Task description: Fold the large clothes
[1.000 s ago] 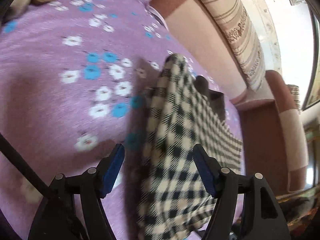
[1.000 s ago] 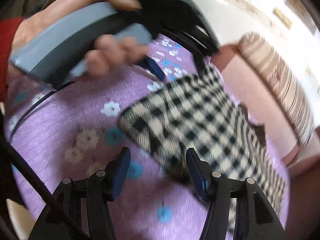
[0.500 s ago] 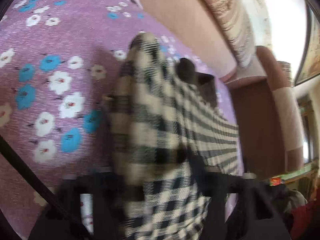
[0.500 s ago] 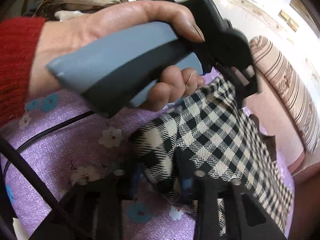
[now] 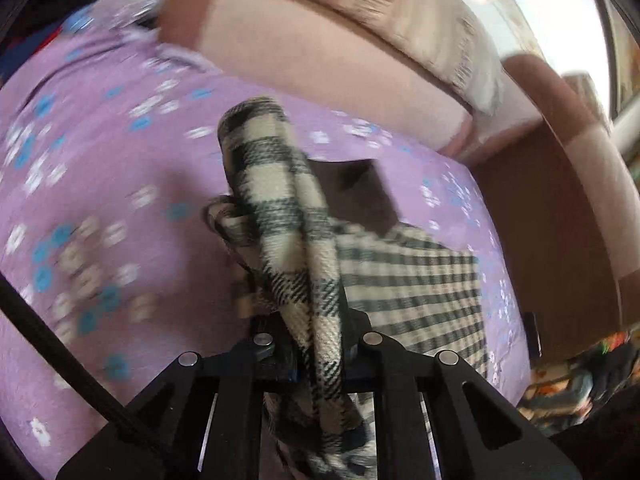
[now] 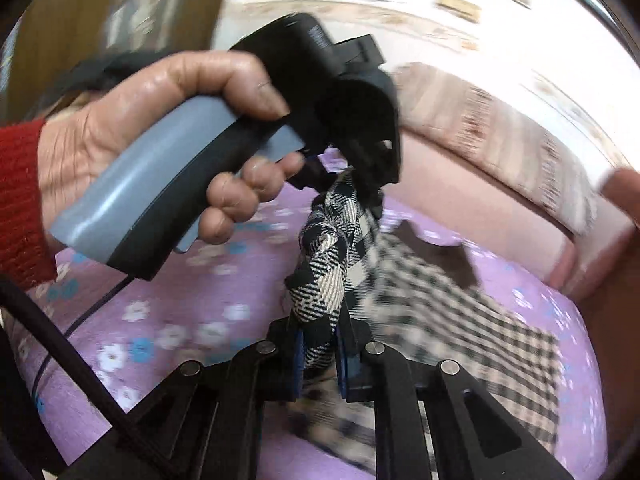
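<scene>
A black-and-cream checked garment lies partly spread on a purple floral bedsheet, one edge lifted off it. The left tool is pinching a bunched fold of that edge, and the right tool is pinching the cloth beside it, likely so the edge can be carried over as a fold. A pink sofa back stands behind.

Left tool: open a second ago, now clamps the checked garment.
Right tool: likewise clamped, edge lifted.
</scene>
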`<state>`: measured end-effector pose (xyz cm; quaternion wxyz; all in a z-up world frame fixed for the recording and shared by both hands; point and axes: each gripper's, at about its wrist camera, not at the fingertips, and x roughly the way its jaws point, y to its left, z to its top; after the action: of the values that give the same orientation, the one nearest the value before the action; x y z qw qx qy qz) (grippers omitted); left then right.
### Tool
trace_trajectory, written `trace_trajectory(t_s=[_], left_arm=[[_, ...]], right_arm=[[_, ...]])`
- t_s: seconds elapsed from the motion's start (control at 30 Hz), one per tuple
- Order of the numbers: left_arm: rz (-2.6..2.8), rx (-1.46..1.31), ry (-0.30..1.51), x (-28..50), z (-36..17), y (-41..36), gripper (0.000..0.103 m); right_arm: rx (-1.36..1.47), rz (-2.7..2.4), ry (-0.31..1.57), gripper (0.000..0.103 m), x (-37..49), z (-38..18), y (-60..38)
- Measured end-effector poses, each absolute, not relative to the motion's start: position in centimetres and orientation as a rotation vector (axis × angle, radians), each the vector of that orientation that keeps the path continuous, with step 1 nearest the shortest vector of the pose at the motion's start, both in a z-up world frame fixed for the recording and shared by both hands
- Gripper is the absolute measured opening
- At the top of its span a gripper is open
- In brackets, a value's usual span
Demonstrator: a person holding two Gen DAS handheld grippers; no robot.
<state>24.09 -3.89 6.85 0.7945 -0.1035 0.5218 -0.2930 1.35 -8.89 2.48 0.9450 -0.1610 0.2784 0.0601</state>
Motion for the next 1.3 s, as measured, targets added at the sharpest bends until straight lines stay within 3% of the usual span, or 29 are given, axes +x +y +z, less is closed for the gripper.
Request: trace_trajectory(t_s=[0.3,0.4,0.43,0.5,0.57,0.63,0.83,0.9,1.07,1.13,1.17,1.3], left_arm=[[-0.775,0.049,1.178,20.1,5.6,-23.6,0.010],[-0.788,0.038,1.235,19.4,4.7,-25.9,0.017],[-0.797,-0.002,1.240,19.2,5.1,-25.8,0.022],[-0.799,-0.045,1.225,18.8,6.3,-24.5,0.038],[-0.748,-0.059,1.160,18.3,8.2,-22.5,0.054],[-0.703,-0.058,1.108,17.8,9.7,-20.1,0.061],[-0.500,-0.064,1.044,14.3,8.8,-11.8,0.062],[-0.473,-0.085,1.065,13.2,7.5,-10.4,0.062],[-0.410,-0.116,1.098,11.4,4.6,-7.7,0.062],[-0.398,-0.123,1.095,11.4,4.4,-7.5,0.062],[-0.397,-0.126,1.090,11.5,4.5,-7.6,0.062],[-0.451,-0.117,1.013,11.0,6.4,-9.0,0.062]], right_arm=[[-0.138,-0.081,0.705,0.013,-1.5,1.7,-22.9],[-0.011,-0.059,0.811,0.018,-1.5,-0.2,-26.3],[0.024,-0.053,0.829,0.021,-1.7,-0.5,-26.9],[0.087,-0.028,0.844,0.039,-2.1,-0.3,-28.3],[0.130,-0.018,0.832,0.043,-2.7,0.3,-29.9],[0.200,-0.003,0.805,0.044,-3.7,1.2,-31.5],[0.498,0.085,0.709,0.044,-1.2,4.2,-36.2],[0.530,0.149,0.719,0.057,2.1,4.5,-35.7],[0.554,0.209,0.823,0.058,8.3,1.3,-33.4],[0.578,0.249,0.874,0.037,9.9,-0.4,-32.4],[0.577,0.255,0.894,0.014,10.3,-0.9,-32.1],[0.546,0.229,0.791,0.011,9.4,2.0,-33.5]])
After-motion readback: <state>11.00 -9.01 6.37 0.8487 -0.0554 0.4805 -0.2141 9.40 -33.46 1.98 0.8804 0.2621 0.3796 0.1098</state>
